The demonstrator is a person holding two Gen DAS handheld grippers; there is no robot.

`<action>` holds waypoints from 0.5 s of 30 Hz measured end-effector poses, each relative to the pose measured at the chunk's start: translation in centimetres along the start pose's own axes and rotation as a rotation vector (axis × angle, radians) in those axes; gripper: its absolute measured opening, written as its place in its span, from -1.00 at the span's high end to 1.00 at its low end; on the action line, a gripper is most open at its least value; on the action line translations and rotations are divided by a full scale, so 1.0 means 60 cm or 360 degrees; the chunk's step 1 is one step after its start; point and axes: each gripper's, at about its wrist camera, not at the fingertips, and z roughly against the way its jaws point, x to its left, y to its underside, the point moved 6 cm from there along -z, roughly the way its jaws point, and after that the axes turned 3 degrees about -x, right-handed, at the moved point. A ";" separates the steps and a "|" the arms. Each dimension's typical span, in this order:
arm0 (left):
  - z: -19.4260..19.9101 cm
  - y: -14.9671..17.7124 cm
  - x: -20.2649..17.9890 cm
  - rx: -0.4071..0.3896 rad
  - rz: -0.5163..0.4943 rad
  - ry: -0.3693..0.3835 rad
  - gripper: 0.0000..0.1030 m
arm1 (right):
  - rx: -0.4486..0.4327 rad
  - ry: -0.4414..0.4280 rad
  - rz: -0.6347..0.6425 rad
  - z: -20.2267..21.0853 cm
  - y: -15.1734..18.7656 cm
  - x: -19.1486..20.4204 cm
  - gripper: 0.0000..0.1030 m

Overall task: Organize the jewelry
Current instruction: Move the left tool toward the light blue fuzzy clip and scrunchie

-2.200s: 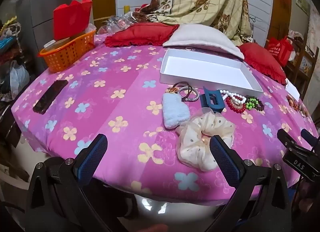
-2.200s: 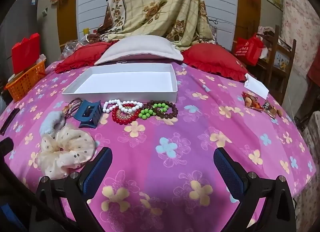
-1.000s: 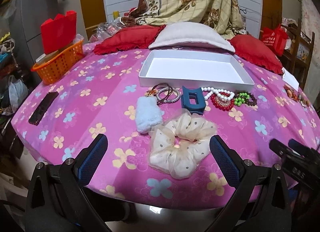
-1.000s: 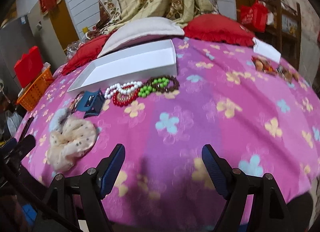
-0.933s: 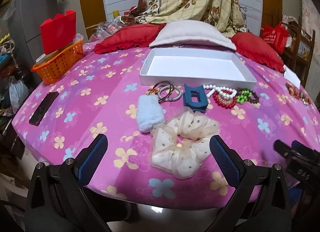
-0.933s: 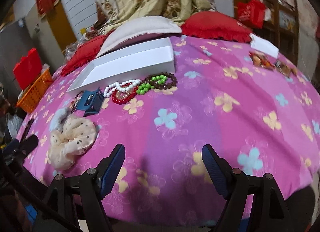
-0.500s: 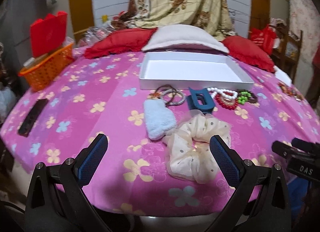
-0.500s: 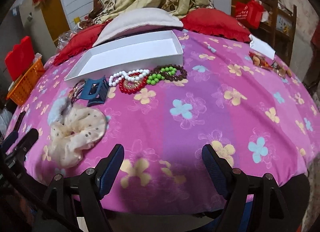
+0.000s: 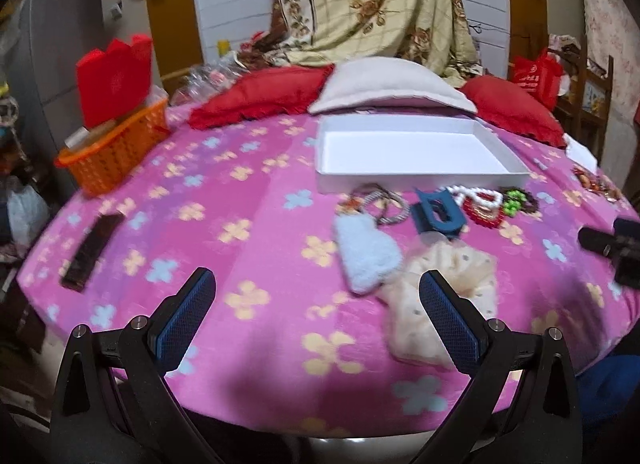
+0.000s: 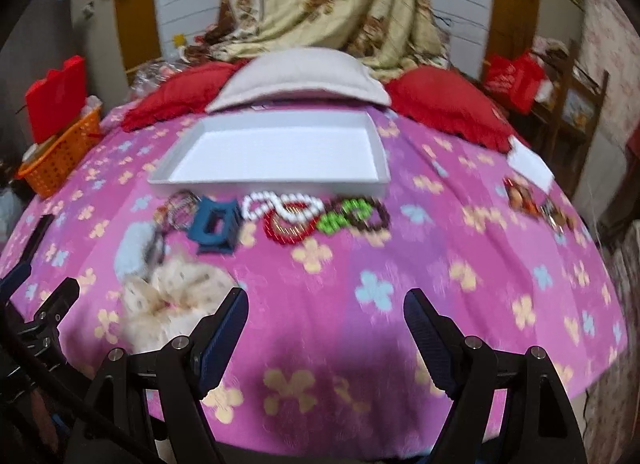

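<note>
Above the near edge of the pink bedspread point(image 9: 248, 199), the left gripper point(image 9: 316, 314) and right gripper point(image 10: 325, 328) are hovering with jaws spread, holding nothing. Just beyond them the cream scrunchie point(image 9: 444, 296) is lying beside the blue hair clip point(image 10: 216, 225); bead bracelets point(image 10: 316, 213) are sitting just before the white tray point(image 10: 276, 183).

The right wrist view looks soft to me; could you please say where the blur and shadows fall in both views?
Right wrist view: motion blur smears the bead bracelets and cream scrunchie; dark shadow beneath the open right gripper. Left wrist view: milder blur, fisheye bending; the white tray stays fairly crisp.
</note>
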 end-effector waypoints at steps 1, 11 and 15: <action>0.004 -0.004 0.008 -0.0009 -0.0003 -0.0023 -0.99 | -0.0009 -0.0019 0.0009 0.002 -0.009 0.001 -0.51; 0.041 -0.046 0.072 -0.0023 0.0067 -0.0198 -0.99 | -0.0095 -0.0215 -0.0023 -0.008 -0.073 -0.011 -0.52; 0.033 -0.036 0.071 0.0059 0.0108 -0.0181 -0.99 | -0.0069 -0.0231 -0.0151 -0.024 -0.048 -0.030 -0.52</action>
